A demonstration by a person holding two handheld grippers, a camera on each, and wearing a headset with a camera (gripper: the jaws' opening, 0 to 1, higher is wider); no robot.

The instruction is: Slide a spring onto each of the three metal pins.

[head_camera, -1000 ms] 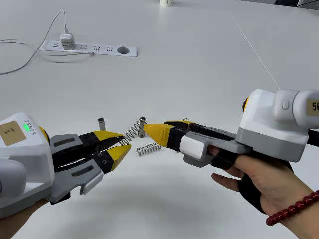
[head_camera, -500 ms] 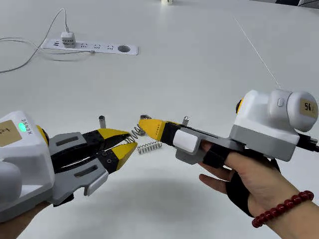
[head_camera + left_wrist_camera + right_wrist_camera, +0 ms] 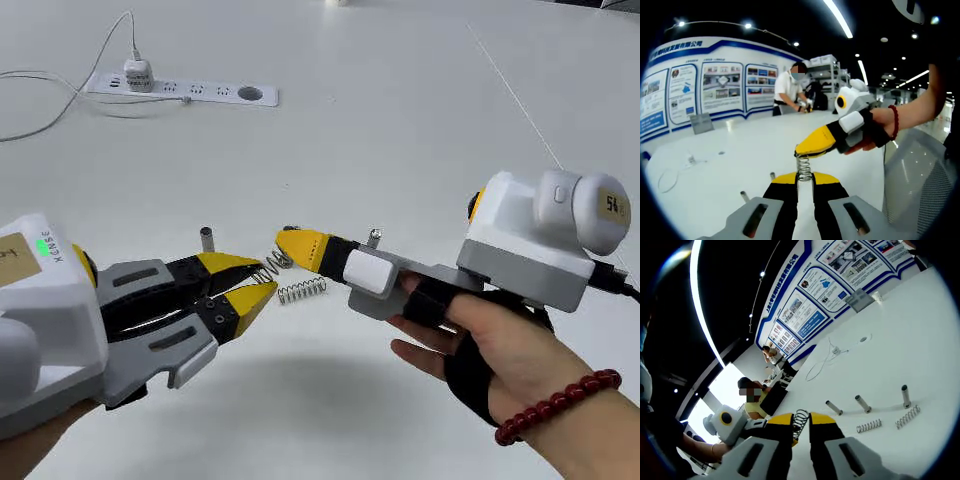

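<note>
Spring [image 3: 301,291] loose on table [image 3: 400,140] near pins [image 3: 207,238]; power strip [image 3: 190,93] well behind.

The left claw [image 3: 266,279] and right claw [image 3: 285,243] both grip one spring [image 3: 271,264].

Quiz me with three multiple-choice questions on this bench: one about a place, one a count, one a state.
1. Where is the held spring? A between left gripper and right gripper; B on a pin; C in a box.
2. How many pins stand up? A two; B three; C five.
3. The pins are: A bare; B each wearing a spring; C toppled.
Answers: A, it bridges their tips; B, three stand in the right gripper view; A, no coil rings any.
</note>
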